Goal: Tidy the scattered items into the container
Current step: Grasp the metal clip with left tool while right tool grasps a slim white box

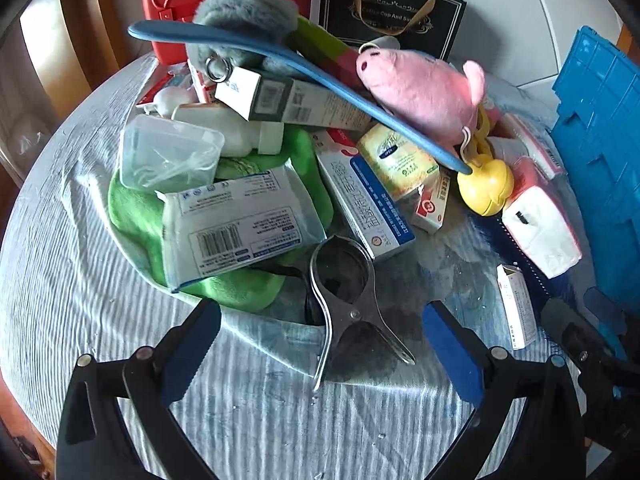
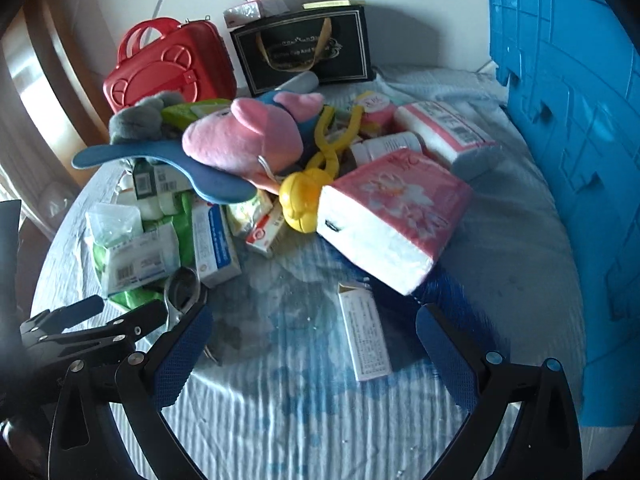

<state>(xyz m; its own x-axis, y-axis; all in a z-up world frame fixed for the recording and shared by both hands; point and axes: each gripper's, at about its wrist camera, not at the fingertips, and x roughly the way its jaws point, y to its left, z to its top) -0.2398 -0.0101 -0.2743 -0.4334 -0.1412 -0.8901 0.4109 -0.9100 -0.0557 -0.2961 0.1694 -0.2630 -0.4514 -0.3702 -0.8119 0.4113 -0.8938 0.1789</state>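
Observation:
A heap of scattered items lies on the striped tablecloth [image 1: 80, 280]. My left gripper [image 1: 320, 354] is open just above a metal clamp [image 1: 348, 304], which lies between and slightly ahead of its fingertips, touching neither. Behind the clamp are a white packet [image 1: 236, 224] on green cloth [image 1: 132, 208], a pink pig plush [image 1: 424, 92] and a blue shoehorn [image 1: 320, 80]. My right gripper [image 2: 316, 354] is open and holds nothing; a small white box [image 2: 364, 332] lies flat just ahead of its fingertips. The blue crate [image 2: 560, 120] stands at the right.
A pink tissue pack [image 2: 392, 216] lies past the small box, and a yellow toy [image 2: 300, 200] sits beside it. A red case [image 2: 168, 64] and a black gift bag [image 2: 308, 48] stand at the back. The table's rounded edge runs along the left.

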